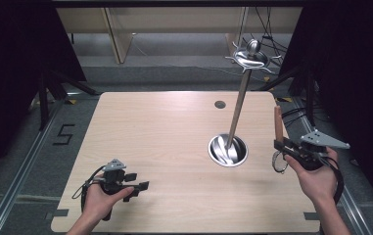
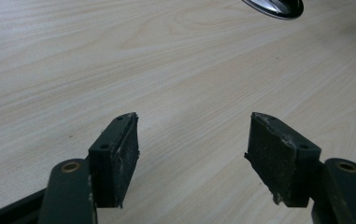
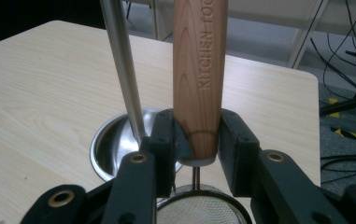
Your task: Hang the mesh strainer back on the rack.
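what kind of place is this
Probably a lab or studio set up for recording, not a kitchen: a pale wooden table stands alone between black curtains, with loose black cables and tape marks on the grey floor.

Wooden-handled mesh strainer [image 3: 199,79] upright; handle topmost.

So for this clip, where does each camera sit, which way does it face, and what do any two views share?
High view: above the person's side, looking forward and down on the table; both hands, left gripper, right gripper.
Left gripper view: rides the left gripper, looking over bare tabletop; jaws open.
Right gripper view: rides the right gripper, jaws clamping a wooden strainer handle.
Shared: the steel stand base appears in the high and right gripper views.
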Available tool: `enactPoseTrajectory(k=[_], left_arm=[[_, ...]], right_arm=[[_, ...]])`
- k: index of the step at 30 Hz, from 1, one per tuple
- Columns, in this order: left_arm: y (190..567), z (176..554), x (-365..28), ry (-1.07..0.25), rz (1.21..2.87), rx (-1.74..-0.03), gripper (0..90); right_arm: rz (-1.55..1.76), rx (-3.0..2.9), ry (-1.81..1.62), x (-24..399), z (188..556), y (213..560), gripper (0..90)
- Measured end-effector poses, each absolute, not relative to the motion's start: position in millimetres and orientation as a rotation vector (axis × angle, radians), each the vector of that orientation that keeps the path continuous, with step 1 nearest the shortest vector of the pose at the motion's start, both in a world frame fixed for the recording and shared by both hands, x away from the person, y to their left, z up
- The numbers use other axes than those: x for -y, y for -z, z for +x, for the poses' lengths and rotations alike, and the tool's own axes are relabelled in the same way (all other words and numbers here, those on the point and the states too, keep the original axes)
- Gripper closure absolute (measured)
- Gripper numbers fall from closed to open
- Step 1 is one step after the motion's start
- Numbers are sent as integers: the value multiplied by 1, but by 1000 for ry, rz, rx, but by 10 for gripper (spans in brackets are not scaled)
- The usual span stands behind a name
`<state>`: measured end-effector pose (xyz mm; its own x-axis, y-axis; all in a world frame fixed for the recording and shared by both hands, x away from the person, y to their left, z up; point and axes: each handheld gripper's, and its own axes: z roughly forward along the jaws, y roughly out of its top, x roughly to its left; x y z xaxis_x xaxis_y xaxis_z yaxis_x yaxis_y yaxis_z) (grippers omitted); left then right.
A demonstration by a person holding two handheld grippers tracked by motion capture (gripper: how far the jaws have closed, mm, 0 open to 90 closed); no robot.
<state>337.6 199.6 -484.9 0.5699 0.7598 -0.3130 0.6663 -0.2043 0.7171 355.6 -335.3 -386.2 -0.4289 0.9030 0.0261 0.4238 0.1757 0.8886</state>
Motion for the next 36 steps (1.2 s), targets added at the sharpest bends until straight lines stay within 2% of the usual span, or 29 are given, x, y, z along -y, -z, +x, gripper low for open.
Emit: enactPoseTrajectory(k=[36], left_arm=[[483, 337, -202, -154, 1907, -1156, 338]], right_arm=[[1174, -1858, -1308, 329, 356, 356, 698]])
